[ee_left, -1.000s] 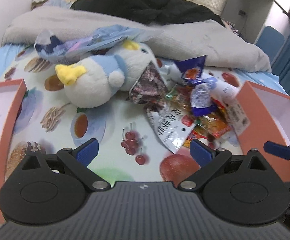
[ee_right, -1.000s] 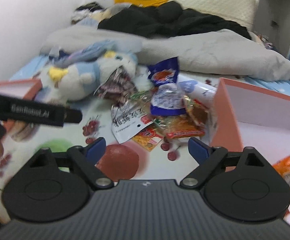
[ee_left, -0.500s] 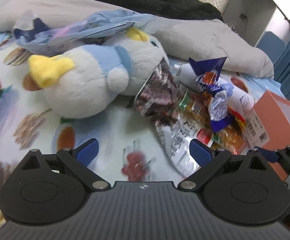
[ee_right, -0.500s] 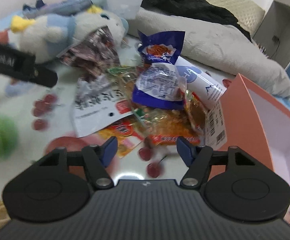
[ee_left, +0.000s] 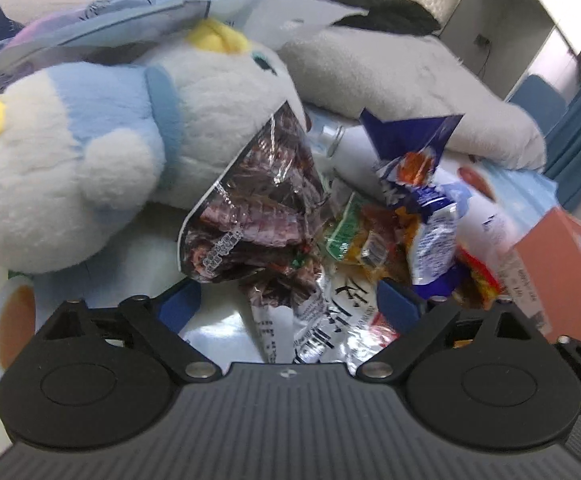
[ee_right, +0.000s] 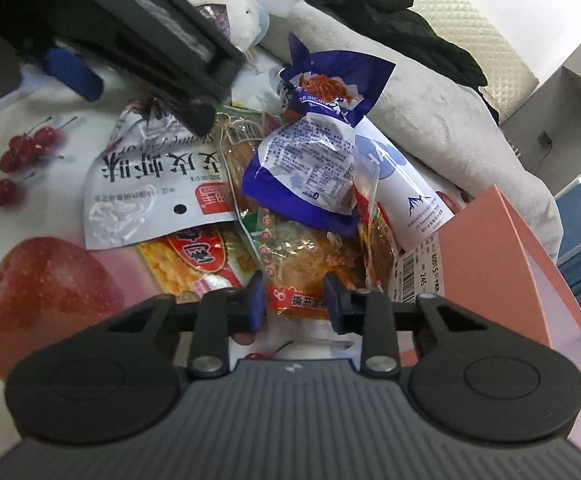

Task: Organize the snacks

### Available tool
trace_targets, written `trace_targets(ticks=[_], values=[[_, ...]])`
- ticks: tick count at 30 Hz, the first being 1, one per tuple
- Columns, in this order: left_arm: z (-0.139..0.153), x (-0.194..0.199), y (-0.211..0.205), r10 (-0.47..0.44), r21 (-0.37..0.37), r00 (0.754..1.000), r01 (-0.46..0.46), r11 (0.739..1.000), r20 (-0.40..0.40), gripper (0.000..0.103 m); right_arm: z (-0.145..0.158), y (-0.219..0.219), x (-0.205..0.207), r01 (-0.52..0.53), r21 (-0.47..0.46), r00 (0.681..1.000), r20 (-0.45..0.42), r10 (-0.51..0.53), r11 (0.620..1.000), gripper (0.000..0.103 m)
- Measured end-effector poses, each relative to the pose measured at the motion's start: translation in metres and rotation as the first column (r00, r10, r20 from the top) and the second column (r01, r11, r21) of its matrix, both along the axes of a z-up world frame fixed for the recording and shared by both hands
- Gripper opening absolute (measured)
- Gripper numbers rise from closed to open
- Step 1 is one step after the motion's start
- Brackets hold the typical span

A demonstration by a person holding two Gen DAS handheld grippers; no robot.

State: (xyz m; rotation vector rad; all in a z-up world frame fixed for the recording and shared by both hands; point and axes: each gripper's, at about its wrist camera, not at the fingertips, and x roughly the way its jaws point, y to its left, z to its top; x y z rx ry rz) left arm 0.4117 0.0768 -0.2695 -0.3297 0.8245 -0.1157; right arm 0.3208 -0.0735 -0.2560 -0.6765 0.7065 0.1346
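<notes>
A pile of snack packets lies on the fruit-print sheet. My right gripper [ee_right: 295, 300] hangs low at its near edge. Its jaws are closing around the end of an orange packet [ee_right: 302, 264], with the pads just beside its edges. My left gripper [ee_left: 290, 304] is closing too, still wide. A clear bag of dark snacks [ee_left: 258, 208] and a white shrimp-flavour bag [ee_left: 330, 320] lie between its fingers, and the pads press on neither. A blue snack bag [ee_right: 314, 160] tops the pile.
A plush penguin [ee_left: 110, 152] leans on the dark bag. A white bottle [ee_right: 402, 188] lies beside a salmon box [ee_right: 502, 272] at the right. A grey blanket [ee_left: 390, 80] and black clothing [ee_right: 390, 12] lie behind. The left gripper's finger [ee_right: 74, 74] hangs over the pile's far left.
Both grippers came down and forward onto the snack pile. The right jaws narrowed from wide to close around the orange packet. The left jaws narrowed slightly.
</notes>
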Motion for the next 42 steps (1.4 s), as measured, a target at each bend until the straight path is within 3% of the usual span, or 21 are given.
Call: trace_targets(ticks=[2, 4, 7, 19, 32, 42], values=[[0.000, 0.004, -0.004, -0.001, 0.025, 1.000, 0.001, 1.000, 0.013, 0.078, 0.000, 0.001, -0.002, -0.006, -0.009, 1.000, 0.007, 0.007, 1.000, 0.025], [0.000, 0.007, -0.005, -0.004, 0.031, 1.000, 0.003, 0.999, 0.009, 0.058, 0.003, 0.001, -0.003, -0.007, -0.012, 1.000, 0.016, 0.008, 1.000, 0.022], [0.003, 0.009, -0.003, 0.006, 0.020, 1.000, -0.006, 1.000, -0.003, 0.051, 0.009, -0.001, -0.005, -0.005, -0.003, 1.000, 0.014, 0.005, 1.000, 0.020], [0.031, -0.039, 0.011, 0.020, 0.023, 1.000, -0.020, 1.000, -0.011, 0.047, 0.034, -0.006, -0.043, -0.029, 0.026, 1.000, -0.003, 0.029, 0.999, 0.013], [0.065, -0.138, 0.012, 0.016, 0.038, 1.000, -0.016, 0.999, -0.010, 0.047, 0.056, -0.006, -0.111, -0.068, 0.048, 0.997, -0.045, 0.070, 0.997, 0.012], [0.069, -0.219, 0.013, 0.028, 0.048, 0.999, -0.026, 0.999, -0.032, 0.047, 0.059, -0.001, -0.170, -0.121, 0.105, 0.988, -0.086, 0.130, 0.987, 0.012]])
